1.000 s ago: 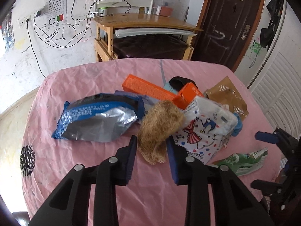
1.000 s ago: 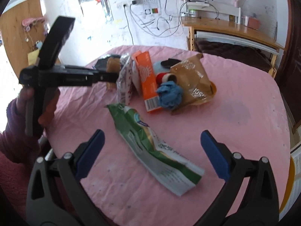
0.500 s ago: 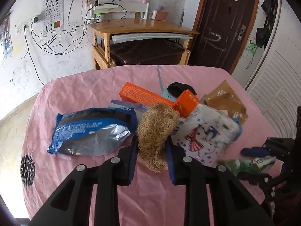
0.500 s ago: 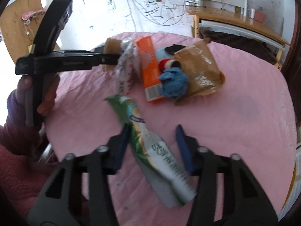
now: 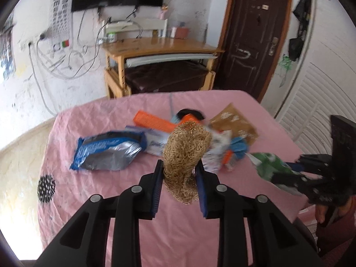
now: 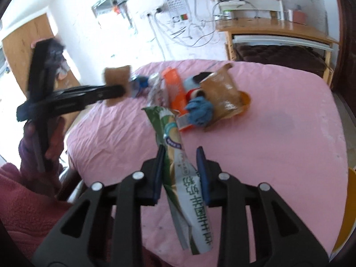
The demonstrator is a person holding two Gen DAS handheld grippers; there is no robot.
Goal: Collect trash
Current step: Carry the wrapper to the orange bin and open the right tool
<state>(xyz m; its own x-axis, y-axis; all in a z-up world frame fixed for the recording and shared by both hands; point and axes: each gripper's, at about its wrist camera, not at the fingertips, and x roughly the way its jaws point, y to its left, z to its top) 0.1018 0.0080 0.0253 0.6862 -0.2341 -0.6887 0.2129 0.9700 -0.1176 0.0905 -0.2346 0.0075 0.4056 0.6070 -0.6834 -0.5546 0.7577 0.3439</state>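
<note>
Our left gripper (image 5: 179, 173) pinches the tan mesh scrubber (image 5: 185, 153), lifted clear of the pink tablecloth (image 5: 100, 200). Our right gripper (image 6: 180, 163) has just been closing and now clamps the green-and-white wrapper (image 6: 178, 155), one end hanging below. Behind them lie a blue foil bag (image 5: 106, 149), an orange box (image 6: 174, 89) and a brown pouch (image 6: 222, 93).

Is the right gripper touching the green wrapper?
Touching. In the right wrist view the right gripper has its pads closed on the green wrapper, whose tail hangs below the jaws, off the pink table. The jaws have just been closing.
</note>
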